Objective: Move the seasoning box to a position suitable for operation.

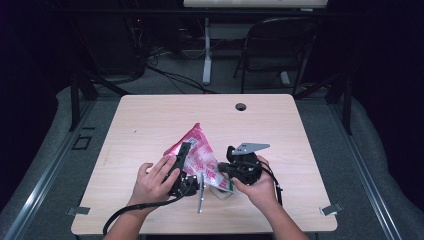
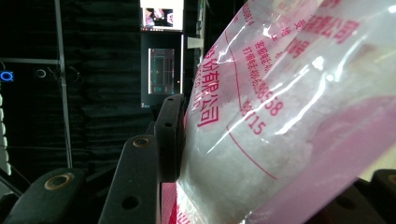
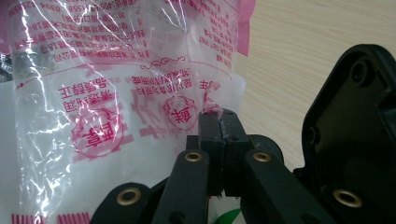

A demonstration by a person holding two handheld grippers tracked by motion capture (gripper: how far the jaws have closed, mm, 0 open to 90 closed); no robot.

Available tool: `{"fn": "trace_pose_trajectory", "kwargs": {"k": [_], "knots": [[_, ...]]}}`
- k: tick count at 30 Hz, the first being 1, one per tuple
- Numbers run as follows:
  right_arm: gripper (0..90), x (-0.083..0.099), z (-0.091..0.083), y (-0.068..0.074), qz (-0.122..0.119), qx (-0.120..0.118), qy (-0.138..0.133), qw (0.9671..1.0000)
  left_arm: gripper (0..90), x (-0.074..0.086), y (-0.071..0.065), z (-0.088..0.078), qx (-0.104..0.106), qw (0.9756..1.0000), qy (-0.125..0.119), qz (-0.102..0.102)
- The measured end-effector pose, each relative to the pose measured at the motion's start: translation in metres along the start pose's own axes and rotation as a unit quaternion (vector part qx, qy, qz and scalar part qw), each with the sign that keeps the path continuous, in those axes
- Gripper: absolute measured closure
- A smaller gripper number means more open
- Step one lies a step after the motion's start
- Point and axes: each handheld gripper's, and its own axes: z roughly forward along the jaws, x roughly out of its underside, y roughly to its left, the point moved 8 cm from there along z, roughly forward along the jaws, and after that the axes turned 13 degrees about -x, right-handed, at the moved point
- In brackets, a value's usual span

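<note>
1. Currently, item in hand: one plastic bag [image 1: 197, 152], clear with pink print, holding a white granular fill; I have it raised and tilted over the near middle of the wooden table [image 1: 150, 120], between my two tools
2. Left gripper [image 1: 183, 167]: jaws part-closed on the body of the bag, one pad [image 2: 169, 140] pressed flat against the film
3. Right gripper [image 1: 225, 169]: jaws squeezed together on a small pinch of film at the bag's edge, pads [image 3: 219, 128] meeting
4. Done, by my reading: bag lifted and gripped at two places
5. Left, by my reading: the bag looks unopened, nothing spilled on the table; the tear or pull-apart is not yet made
6. Seal itself: I cannot tell its condition
</note>
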Motion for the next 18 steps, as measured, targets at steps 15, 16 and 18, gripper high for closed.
{"fn": "trace_pose_trajectory", "kwargs": {"k": [15, 16, 18], "knots": [[89.8, 0.0008, -0.0008, -0.0007, 0.0, 0.002, 0.001, 1.0, 63.1, -0.0018, 0.0006, -0.0009, 0.003, 1.0, 0.001, 0.0], [89.8, 0.0008, -0.0004, -0.0006, 0.001, 0.001, 0.001, 1.0, 63.1, -0.0018, 0.0007, -0.0008, 0.003, 1.0, 0.001, 0.0], [89.8, 0.001, -0.0004, -0.0006, 0.001, 0.001, 0.001, 1.0, 63.1, -0.0019, 0.0009, -0.0008, 0.002, 1.0, 0.001, 0.001]]}}
